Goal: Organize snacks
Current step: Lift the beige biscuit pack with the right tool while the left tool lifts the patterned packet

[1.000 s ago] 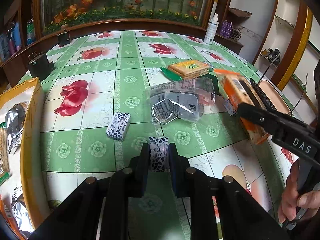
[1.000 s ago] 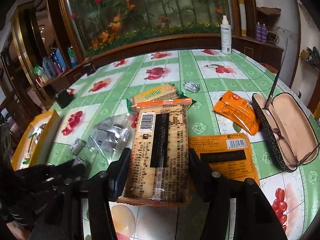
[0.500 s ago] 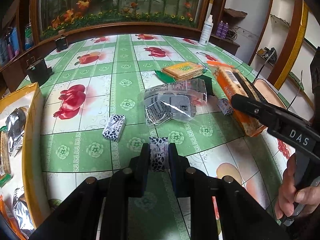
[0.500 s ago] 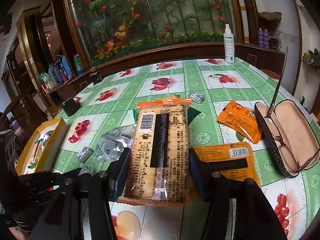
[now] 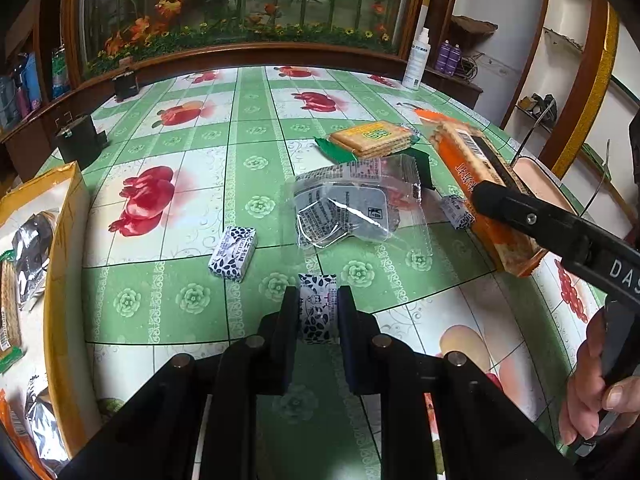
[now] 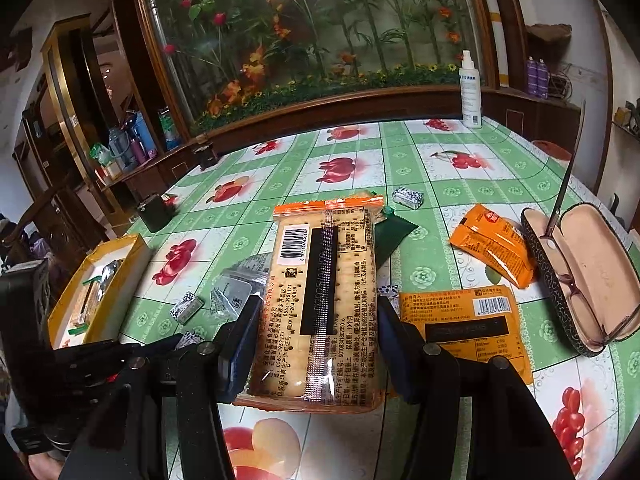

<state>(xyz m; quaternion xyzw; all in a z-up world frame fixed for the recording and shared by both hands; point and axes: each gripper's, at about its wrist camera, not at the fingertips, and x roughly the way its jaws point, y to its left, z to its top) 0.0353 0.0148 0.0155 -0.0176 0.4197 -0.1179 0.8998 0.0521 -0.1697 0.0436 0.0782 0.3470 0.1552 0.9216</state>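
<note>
Sitting on a green fruit-print worktop [image 5: 248,140], loose snacks around twelve o'clock. Left hand-held gripper [image 5: 318,312] clamping a small patterned candy [image 5: 317,300]; right hand-held gripper [image 6: 316,336] clamping a cracker pack [image 6: 320,292], both lifted. Possibly slipping on glossy wrap while heading to the yellow box [image 5: 64,264] at nine o'clock.

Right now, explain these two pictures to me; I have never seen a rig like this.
No robot here: a person holds a hand-squeezed clamp in each hand, with a wide-angle camera on each looking along its jaws.

Left camera view: the left gripper is shut on a small blue-patterned candy. The right one enters from the side.

Right camera view: the right gripper is clamped on a long cracker pack, lifted off the table.

On the green fruit-print tablecloth lie another candy, a clear wrapper, orange packets and an open glasses case. A yellow box at the left already holds snacks.
</note>
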